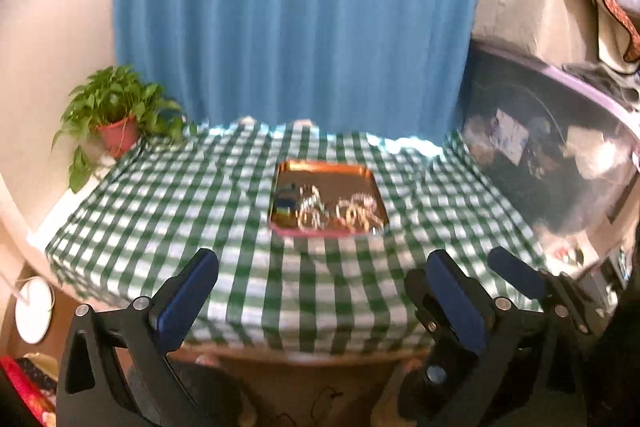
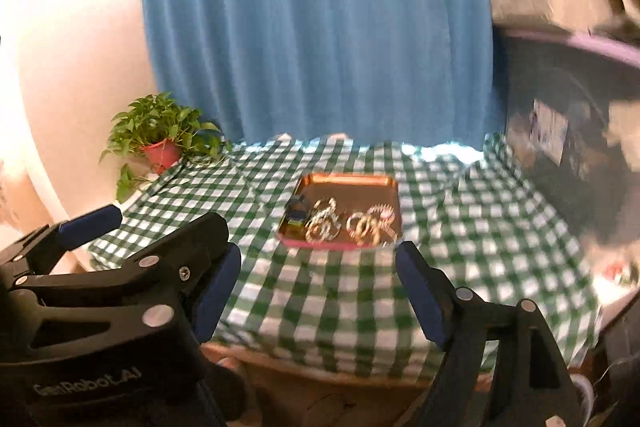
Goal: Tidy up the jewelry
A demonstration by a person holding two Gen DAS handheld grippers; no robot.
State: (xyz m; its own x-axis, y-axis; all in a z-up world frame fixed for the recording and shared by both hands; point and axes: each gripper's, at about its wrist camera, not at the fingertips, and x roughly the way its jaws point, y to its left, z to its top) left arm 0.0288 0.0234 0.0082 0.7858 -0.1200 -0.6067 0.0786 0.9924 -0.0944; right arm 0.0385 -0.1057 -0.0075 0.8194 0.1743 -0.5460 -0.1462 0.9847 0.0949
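Blue curtain hangs behind a surface [image 1: 224, 195] covered in green-and-white check cloth, with a potted plant [image 1: 116, 115] at its ten o'clock corner. We see a copper-coloured tray [image 1: 328, 169] near the middle of the surface, and the jewelry [image 1: 338, 213] lies inside it, bunched along the tray's six o'clock edge: pale, shiny loops that look like bangles or chains, blurred, in two clusters, with a small dark blue item [image 1: 286, 201] at their nine o'clock.

Both our grippers hover short of the surface at six o'clock, well apart from the tray. The left gripper [image 1: 320, 291] has its jaws spread wide with nothing between them; the right gripper [image 2: 318, 287] likewise stands wide and holds nothing.

We judge this fits either jewelry waiting to be sorted or pieces already gathered in. Any approach should come in low and slow, since thin loops look slippery, tangle easily, and give padded fingers little to pinch.
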